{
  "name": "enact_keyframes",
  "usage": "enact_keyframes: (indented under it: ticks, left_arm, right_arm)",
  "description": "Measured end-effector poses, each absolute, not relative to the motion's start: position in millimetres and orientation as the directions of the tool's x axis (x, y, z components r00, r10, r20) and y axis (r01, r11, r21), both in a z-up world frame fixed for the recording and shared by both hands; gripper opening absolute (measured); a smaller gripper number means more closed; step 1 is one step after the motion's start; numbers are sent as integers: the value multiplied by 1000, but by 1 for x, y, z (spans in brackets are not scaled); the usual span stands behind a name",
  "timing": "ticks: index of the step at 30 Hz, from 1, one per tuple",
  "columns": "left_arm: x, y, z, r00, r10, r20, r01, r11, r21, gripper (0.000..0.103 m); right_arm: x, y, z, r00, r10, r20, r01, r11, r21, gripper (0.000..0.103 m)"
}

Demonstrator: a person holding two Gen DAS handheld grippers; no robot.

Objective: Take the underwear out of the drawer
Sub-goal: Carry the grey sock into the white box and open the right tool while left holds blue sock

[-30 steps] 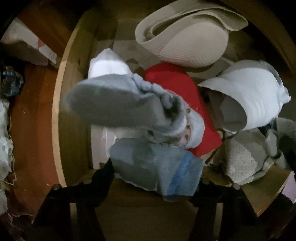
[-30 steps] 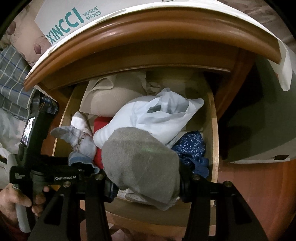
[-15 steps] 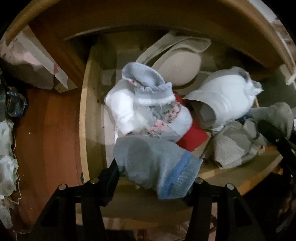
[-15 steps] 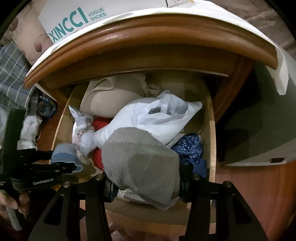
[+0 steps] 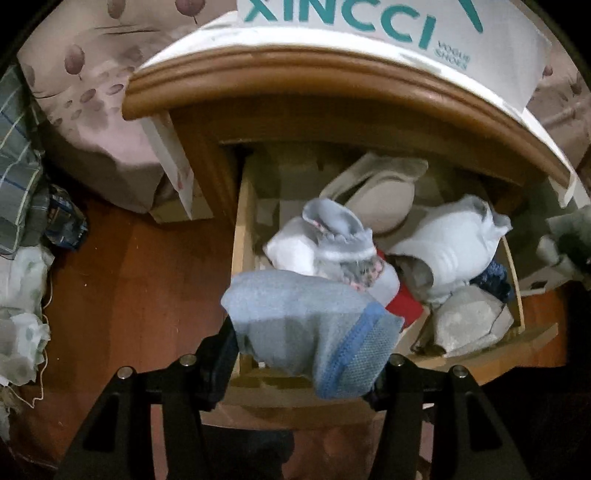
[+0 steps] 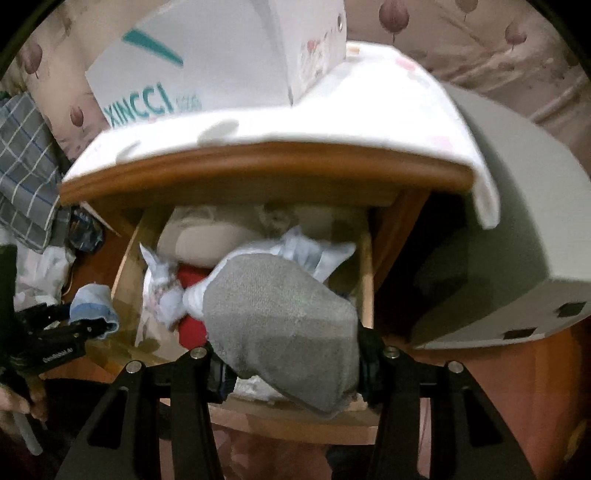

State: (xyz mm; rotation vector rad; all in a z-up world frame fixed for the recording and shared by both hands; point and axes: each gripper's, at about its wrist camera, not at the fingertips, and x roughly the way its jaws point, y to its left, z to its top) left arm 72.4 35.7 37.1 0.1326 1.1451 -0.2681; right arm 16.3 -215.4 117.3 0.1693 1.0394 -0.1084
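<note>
Grey and blue underwear, we are now lifting clear of the drawer [image 5: 243, 236]: left gripper [image 5: 303, 363] jaws pinching the blue-trimmed pair [image 5: 310, 332], right gripper [image 6: 291, 360] jaws pinching the grey pair [image 6: 284, 325], extraction nearly done.

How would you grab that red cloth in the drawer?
From above, at its bare lower corner near the drawer's front. The red cloth lies flat, and the frilly grey sock and white cloth cover the rest.

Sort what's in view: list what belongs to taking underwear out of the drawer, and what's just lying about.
Job: drawer; blue-trimmed garment in left gripper; grey garment in right gripper; clothes pile.
Lying about: shoe box; plaid cloth.
</note>
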Motion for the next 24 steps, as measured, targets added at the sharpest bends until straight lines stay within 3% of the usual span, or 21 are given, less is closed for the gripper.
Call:
enact_keyframes:
  ticks: [14, 19, 24]
  left_arm:
    - [69, 41, 57, 467, -163, -869, 228, 972, -60, 56]
    - [69, 42, 59, 477, -149, -866, 219, 975, -48, 56]
    - [71, 45, 59, 467, -170, -868, 212, 974, -77, 56]
  right_arm:
    - [43, -233, 238, 653, -94, -751, 142, 990, -1, 46]
    - [81, -234, 291, 720, -126, -683, 140, 989, -34, 46]
    - [136, -224, 315, 718, -112, -687, 107, 993, -49, 46]
